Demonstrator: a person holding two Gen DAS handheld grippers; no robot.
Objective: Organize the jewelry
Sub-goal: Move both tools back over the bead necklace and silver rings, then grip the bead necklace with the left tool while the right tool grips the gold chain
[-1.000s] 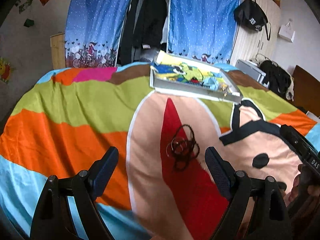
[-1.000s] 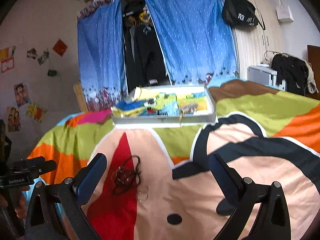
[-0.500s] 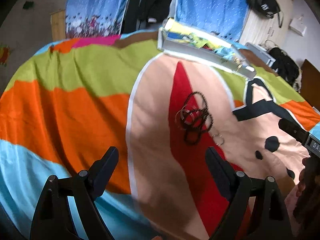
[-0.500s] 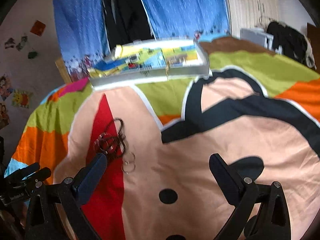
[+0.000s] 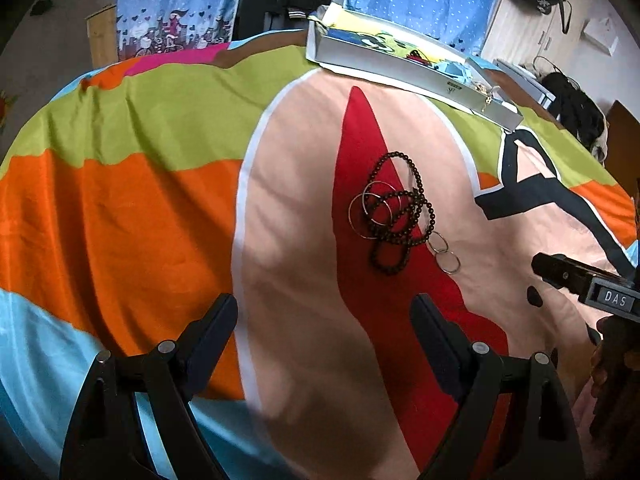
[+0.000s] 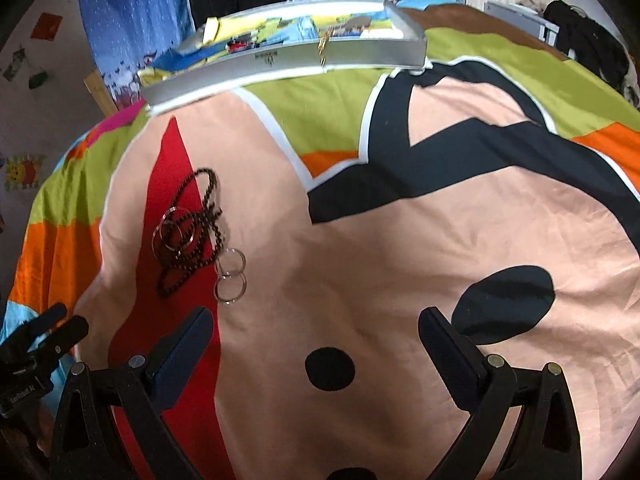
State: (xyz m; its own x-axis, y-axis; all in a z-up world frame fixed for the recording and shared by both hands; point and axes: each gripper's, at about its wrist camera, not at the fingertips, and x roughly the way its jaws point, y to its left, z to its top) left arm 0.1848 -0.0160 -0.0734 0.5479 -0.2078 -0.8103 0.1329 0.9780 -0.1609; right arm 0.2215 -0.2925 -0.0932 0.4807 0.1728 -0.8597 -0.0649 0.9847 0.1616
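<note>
Left gripper (image 5: 324, 320) and right gripper (image 6: 316, 332) are both hovering above the bedspread (image 5: 120, 208) with their fingers spread wide and nothing between them. The jewelry is lying in a tangled heap on the red patch of the bedspread: dark beaded strands (image 5: 404, 216) are overlapping thin silver hoops (image 5: 370, 210), with two smaller rings (image 5: 444, 254) touching the heap's near edge (one just beside the other). A shallow grey tray (image 6: 288, 60) with colourful lining is sitting farther back on the bed, well apart from the heap.
</note>
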